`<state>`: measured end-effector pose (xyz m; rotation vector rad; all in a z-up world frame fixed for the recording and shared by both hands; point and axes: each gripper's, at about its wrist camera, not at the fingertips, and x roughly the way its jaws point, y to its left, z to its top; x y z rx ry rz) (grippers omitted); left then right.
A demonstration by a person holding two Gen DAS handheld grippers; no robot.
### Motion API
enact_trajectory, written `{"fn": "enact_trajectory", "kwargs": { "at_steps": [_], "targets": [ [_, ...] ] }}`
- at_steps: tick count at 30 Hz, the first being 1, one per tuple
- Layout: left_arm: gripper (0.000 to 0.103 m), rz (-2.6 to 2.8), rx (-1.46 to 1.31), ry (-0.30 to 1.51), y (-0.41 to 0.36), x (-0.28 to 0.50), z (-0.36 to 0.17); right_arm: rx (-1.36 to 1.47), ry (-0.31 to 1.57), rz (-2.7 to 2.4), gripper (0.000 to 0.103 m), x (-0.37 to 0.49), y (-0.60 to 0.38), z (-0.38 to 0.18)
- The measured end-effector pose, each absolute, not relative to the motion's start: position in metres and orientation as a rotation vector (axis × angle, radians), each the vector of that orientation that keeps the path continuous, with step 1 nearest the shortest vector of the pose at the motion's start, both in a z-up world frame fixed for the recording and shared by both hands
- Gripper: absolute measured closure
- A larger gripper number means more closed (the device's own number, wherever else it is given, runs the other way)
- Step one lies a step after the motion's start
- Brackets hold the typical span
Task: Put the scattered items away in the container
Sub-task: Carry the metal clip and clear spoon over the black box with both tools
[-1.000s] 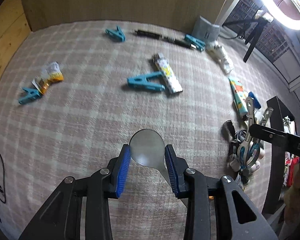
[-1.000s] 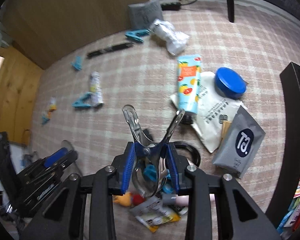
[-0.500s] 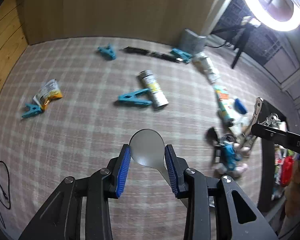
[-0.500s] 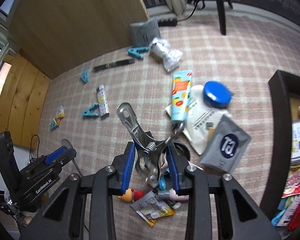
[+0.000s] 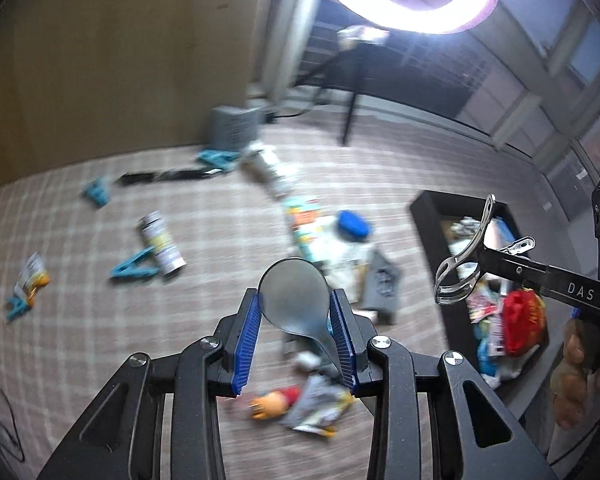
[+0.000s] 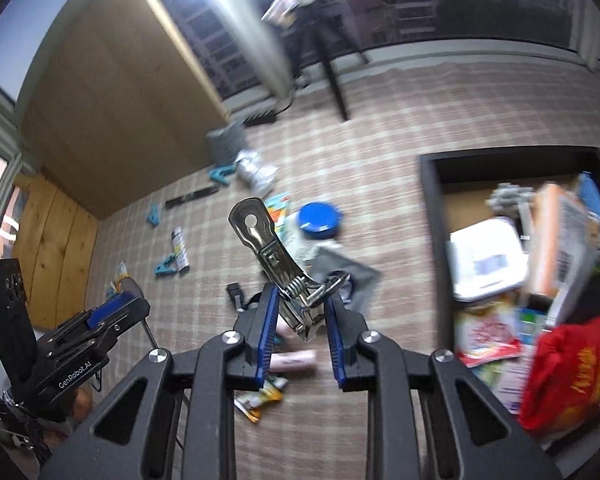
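Note:
My left gripper is shut on a grey spoon, held high above the checked cloth. My right gripper is shut on a silver metal clip; the clip also shows in the left wrist view, at the right beside the container. The black container stands at the right, packed with packets, a white box and a red bag. It also shows in the left wrist view. Scattered on the cloth are a blue lid, teal pegs, a printed tube and a grey pouch.
A pink tube, a snack packet and a small toy figure lie near the grippers. A black pen, a grey box and a lamp stand are at the back. A wooden wall borders the cloth.
Both grippers have risen and swung right with the spoon and clip held. The container now fills the right of the right wrist view, and the ring lamp looms at the top.

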<state>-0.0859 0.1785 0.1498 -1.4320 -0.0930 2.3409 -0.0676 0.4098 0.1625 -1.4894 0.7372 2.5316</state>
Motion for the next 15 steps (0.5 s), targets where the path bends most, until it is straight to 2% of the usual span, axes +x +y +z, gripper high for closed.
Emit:
{"fn": "enact_trajectory", "kwargs": {
  "at_steps": [15],
  "targets": [
    [0.07, 2.137, -1.309, 0.052, 0.361, -0.084, 0.171, -1.269, 0.735, 2.302, 0.08, 0.044, 0.564, 0.198]
  ]
}}
